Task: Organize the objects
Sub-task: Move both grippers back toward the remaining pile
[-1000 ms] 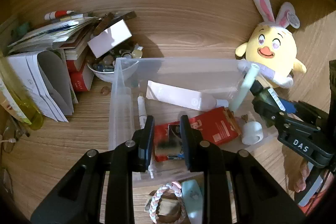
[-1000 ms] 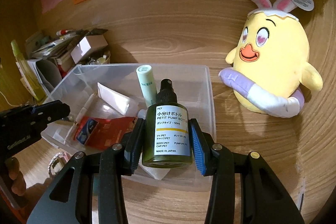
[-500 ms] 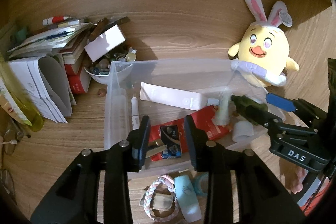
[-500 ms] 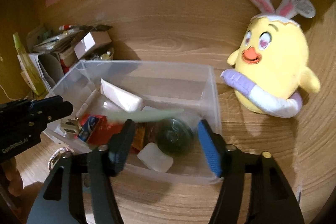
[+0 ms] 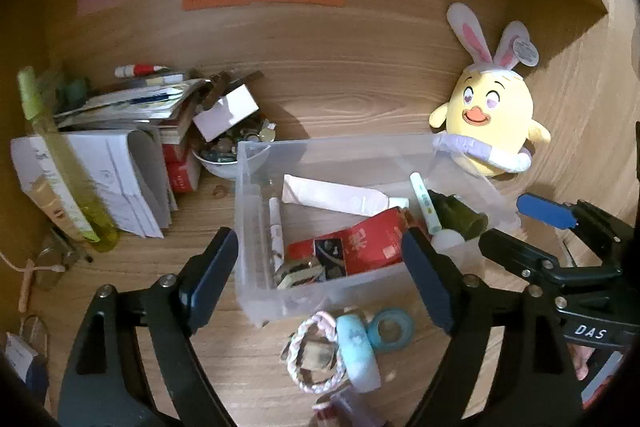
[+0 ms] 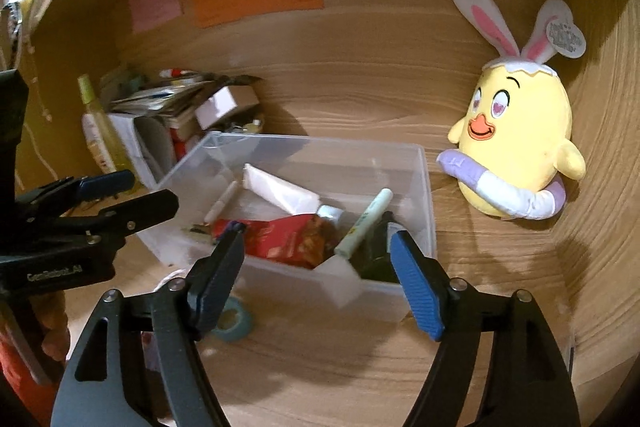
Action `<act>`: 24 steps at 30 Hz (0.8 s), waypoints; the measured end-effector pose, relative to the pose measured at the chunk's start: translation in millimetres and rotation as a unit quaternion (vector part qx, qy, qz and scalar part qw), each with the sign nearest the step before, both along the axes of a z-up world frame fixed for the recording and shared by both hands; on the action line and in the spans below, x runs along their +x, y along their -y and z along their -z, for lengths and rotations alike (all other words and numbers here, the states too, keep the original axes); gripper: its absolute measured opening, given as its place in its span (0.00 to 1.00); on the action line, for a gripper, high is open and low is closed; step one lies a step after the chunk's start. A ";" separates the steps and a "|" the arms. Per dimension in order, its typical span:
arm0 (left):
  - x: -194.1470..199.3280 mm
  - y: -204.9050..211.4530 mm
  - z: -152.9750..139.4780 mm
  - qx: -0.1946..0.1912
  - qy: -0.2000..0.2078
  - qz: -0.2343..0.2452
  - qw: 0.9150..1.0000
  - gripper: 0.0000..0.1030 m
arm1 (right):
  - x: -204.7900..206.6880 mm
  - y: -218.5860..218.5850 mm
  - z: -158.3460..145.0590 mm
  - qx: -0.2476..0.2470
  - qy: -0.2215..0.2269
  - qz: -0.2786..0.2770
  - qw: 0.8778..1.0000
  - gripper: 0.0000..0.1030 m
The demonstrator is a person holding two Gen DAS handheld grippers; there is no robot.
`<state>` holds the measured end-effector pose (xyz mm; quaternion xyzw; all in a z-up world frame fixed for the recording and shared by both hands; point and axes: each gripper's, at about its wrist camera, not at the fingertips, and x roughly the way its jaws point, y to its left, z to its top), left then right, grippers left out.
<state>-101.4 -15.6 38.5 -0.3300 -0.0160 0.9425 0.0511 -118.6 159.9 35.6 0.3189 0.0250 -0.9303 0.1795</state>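
A clear plastic bin (image 5: 256, 227) (image 6: 420, 187) stands on the wooden desk. In it lie a white tube (image 5: 336, 195) (image 6: 280, 187), a red packet (image 5: 368, 243) (image 6: 288, 239), a white pen (image 5: 276, 227), a pale green stick (image 5: 424, 203) (image 6: 364, 223) and the dark green pump bottle (image 5: 460, 219) (image 6: 376, 255) on its side. My left gripper (image 5: 320, 275) hangs above the bin's near wall, its jaws opening with nothing held between them. My right gripper (image 6: 316, 283) is back from the bin's right corner, jaws opening and holding nothing.
A yellow plush chick with rabbit ears (image 5: 492, 123) (image 6: 520, 143) leans against the back right. Books, papers and a bowl of small items (image 5: 228, 147) crowd the left. A braided band (image 5: 312, 355), a pale blue object (image 5: 356, 351) and a blue tape roll (image 5: 390, 329) (image 6: 232, 319) lie before the bin.
My right gripper let go of the pump bottle, which now lies in the bin beside the green stick. My left gripper released its small item into the bin. Both drew back and up, jaws wider.
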 end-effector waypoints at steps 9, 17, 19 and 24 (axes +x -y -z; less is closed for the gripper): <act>29.4 12.9 12.8 -0.004 0.022 -0.002 1.000 0.84 | 34.1 11.8 4.2 -0.006 0.000 -0.026 1.000 0.70; 50.1 30.2 44.5 0.011 0.067 -0.020 0.998 0.84 | 53.4 31.9 32.1 -0.006 0.040 -0.055 0.998 0.70; 54.3 32.1 51.8 0.014 0.074 -0.023 0.997 0.84 | 57.4 36.9 39.7 -0.007 0.052 -0.057 0.997 0.70; 69.0 32.4 69.8 0.013 0.096 -0.023 0.995 0.83 | 67.1 49.3 54.5 0.004 0.068 -0.064 0.996 0.70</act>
